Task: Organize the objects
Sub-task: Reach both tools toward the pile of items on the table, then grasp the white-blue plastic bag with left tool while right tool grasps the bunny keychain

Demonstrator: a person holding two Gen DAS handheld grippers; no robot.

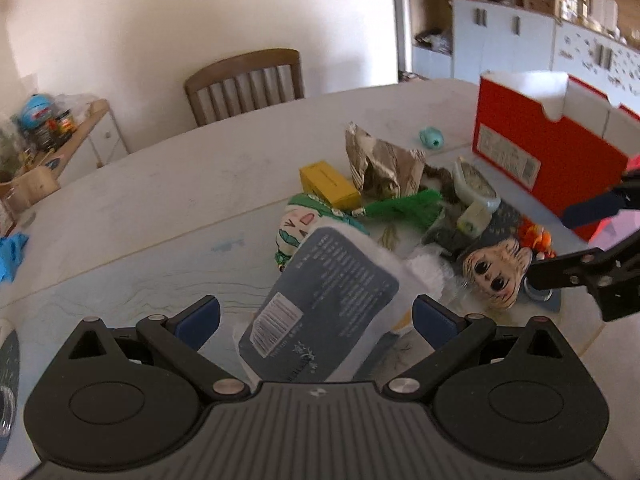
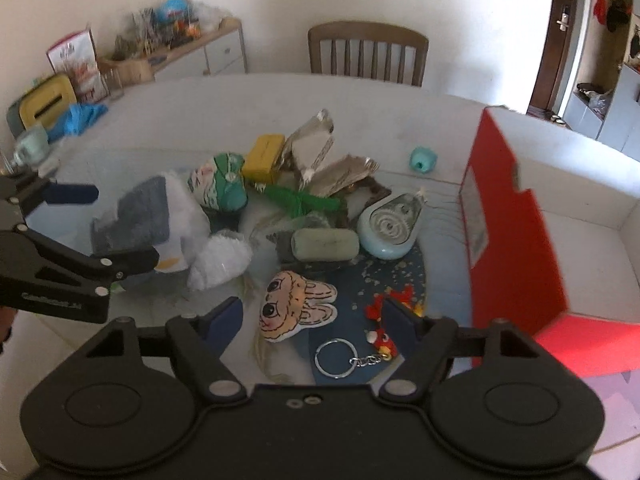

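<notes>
White and cluttered, the desk (image 2: 168,120) carries a pile beside the red box (image 2: 516,232). Between the open left hand-held gripper (image 1: 316,316) lies a soft, light packet (image 1: 324,300), best pinched mid-body. The right hand-held gripper (image 2: 316,320) is open, empty.

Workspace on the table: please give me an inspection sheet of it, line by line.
Surface: pale table, mostly bare at the far side.
Job's things: loose pile with yellow box, tape dispenser, cartoon-face charm, key ring; open red box at right, its visible floor bare.
Clutter: blue cloth.
Grippers: left gripper open around a grey-labelled pouch; right gripper open above the charm.
Cables: nothing seen.
Surroundings: wooden chair, crowded side cabinet.
</notes>
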